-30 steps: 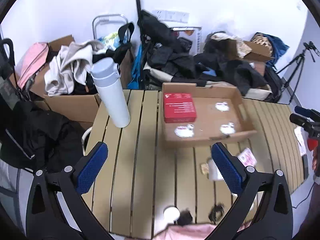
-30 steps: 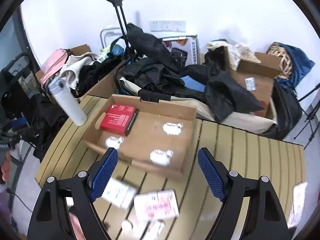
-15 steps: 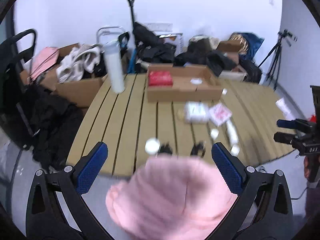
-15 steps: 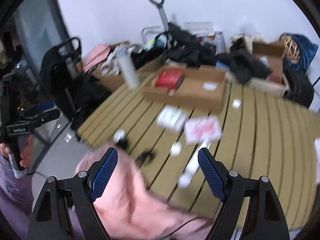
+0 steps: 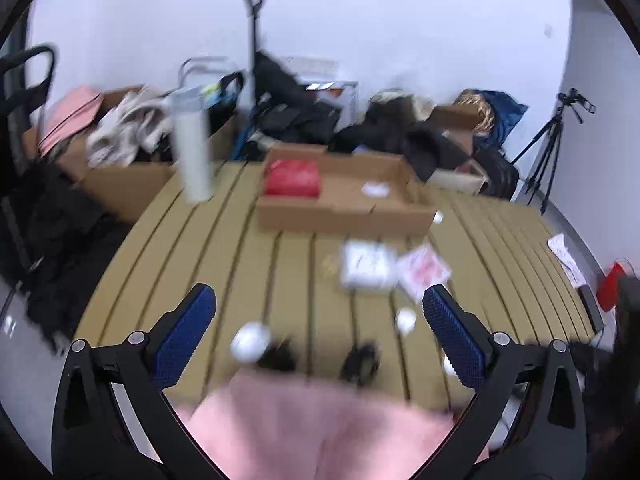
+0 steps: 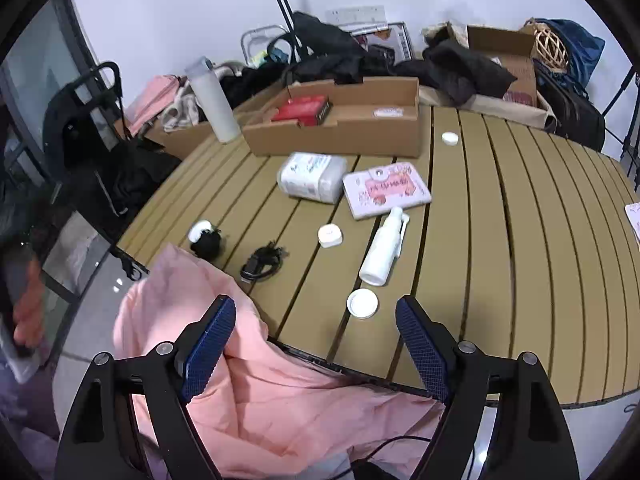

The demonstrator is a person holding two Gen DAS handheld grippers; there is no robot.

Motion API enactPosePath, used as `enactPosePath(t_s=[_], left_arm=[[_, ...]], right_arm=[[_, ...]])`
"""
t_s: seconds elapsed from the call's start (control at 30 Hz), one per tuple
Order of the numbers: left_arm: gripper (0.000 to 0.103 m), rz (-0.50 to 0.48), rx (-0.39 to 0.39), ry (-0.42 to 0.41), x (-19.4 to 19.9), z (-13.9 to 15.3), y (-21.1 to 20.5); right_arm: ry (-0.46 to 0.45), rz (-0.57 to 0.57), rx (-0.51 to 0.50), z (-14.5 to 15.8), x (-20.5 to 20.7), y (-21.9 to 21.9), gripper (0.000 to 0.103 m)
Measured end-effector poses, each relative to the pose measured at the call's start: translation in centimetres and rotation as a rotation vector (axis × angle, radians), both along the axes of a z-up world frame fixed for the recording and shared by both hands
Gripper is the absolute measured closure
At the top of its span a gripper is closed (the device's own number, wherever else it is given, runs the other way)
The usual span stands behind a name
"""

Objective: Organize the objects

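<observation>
Way more detail is being shown in the right wrist view: a white spray bottle (image 6: 383, 249) lying flat on the slatted table (image 6: 500, 240), three small white caps, one black cable (image 6: 262, 266), one wipes pack (image 6: 313, 177) touching one pink pouch (image 6: 387, 189). All that is being blurred in the left view. One red box (image 6: 304, 109) is sitting in the cardboard tray (image 6: 340, 136). Both the right gripper (image 6: 316, 344) and left gripper (image 5: 318, 334) are being held wide open, nothing gripped, over pink cloth (image 6: 256, 392).
</observation>
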State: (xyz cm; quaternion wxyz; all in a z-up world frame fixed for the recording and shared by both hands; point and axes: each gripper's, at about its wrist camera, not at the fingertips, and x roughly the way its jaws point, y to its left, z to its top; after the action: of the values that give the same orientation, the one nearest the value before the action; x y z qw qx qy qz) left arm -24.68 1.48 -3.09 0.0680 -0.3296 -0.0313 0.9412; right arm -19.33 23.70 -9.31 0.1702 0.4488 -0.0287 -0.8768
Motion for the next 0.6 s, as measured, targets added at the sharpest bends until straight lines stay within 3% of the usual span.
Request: enactPosePath(t_s=[0.17, 0.23, 0.27, 0.33, 0.4, 0.47, 0.6], left_arm=[[0.0, -0.08, -0.146, 0.107, -4.8, -4.5, 4.8], [0.0, -0.102, -0.23, 0.11, -5.7, -6.6, 5.7], [0.0, -0.12, -0.23, 0.093, -5.9, -7.3, 5.8], [0.0, -0.169, -0.161, -0.021, -6.0, -9.1, 5.2], [0.0, -0.158, -0.112, -0.086, -5.2, -10.3, 4.0], [0.0, -0.085, -0.112, -0.114, -4.0, -11.0, 2.7], [0.0, 0.122, -0.09, -0.327, -1.6, -14.5, -1.8]], right_arm=[[-0.016, 0.004, -0.003, -1.9, -0.7, -0.5, 0.018], [-0.032, 0.007, -0.007, -2.7, -1.1, -0.5, 0.018], [-0.041, 0.007, -0.006, -3.2, -1.4, -0.5, 0.018], [-0.05, 0.008, -0.009, -3.8, -1.8, -0.6, 0.018], [-0.056, 0.01, -0.011, -4.3, -2.3, -0.7, 0.018], [-0.064, 0.02, -0.017, -4.7, -3.0, -1.0, 0.018], [-0.084, 0.079, -0.039, -5.6, -3.9, -2.8, 0.018]])
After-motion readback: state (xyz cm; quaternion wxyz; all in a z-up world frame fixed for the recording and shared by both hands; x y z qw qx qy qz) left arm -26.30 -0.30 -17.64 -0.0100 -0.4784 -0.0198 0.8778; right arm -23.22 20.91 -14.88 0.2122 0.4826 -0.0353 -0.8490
